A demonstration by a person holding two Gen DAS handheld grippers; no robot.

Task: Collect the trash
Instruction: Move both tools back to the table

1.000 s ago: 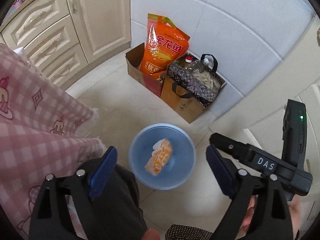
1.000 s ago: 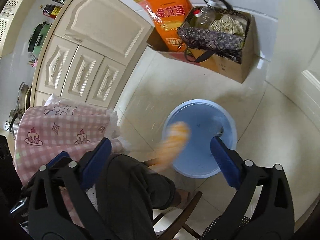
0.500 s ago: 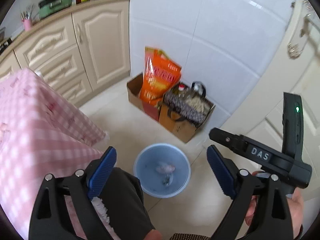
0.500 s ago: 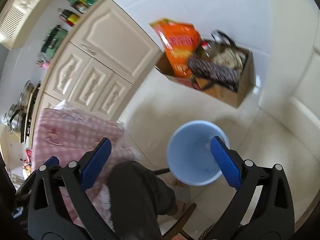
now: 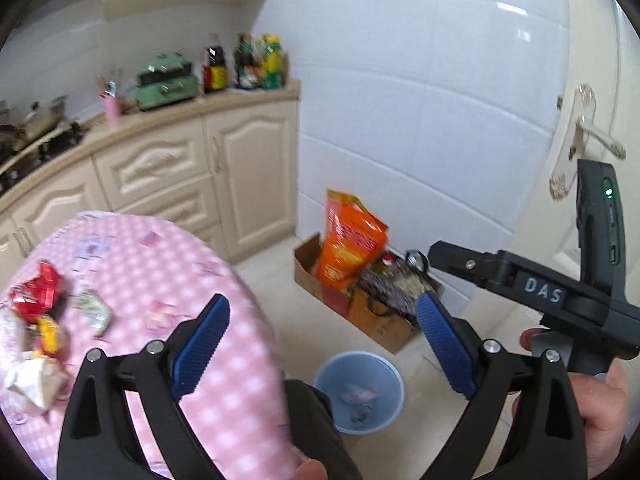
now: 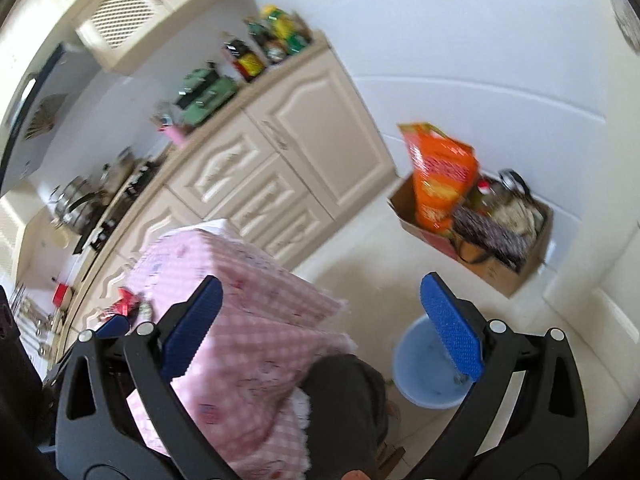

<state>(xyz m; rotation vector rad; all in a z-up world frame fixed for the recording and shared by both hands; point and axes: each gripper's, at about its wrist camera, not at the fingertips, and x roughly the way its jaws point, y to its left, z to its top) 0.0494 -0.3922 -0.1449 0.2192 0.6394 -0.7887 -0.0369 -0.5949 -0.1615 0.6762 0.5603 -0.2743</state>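
Both cameras have swung up from the floor: a second ago they looked down into the blue bin [image 5: 359, 390] as an orange-and-white wrapper dropped in, and now the bin sits low and small while the pink checked bench [image 5: 168, 280] and the kitchen wall fill the view. That wrapper seems to lie in the bin as a pale scrap, too blurred to be sure. One piece looks binned, and the swing toward the bench suggests the next pick is coming

More trash waits at the left end of the bench: a red wrapper [image 5: 38, 292], a greenish one [image 5: 94, 314], a yellow-and-red scrap [image 5: 50, 336] and crumpled white paper [image 5: 28, 380]

The left claw [image 5: 322, 354] is spread wide and holds nothing. So is the right claw [image 6: 320, 334], which hangs over the near edge of the bench, with the bin low on its right [image 6: 424, 376]. The right claw's body also shows at the right of the left view, held in a hand [image 5: 596, 404]

Writing: white letters "DAS" on that body. An orange bag [image 5: 350, 246] stands in a cardboard box [image 5: 376, 320] by the far wall; its print is too blurred to read now
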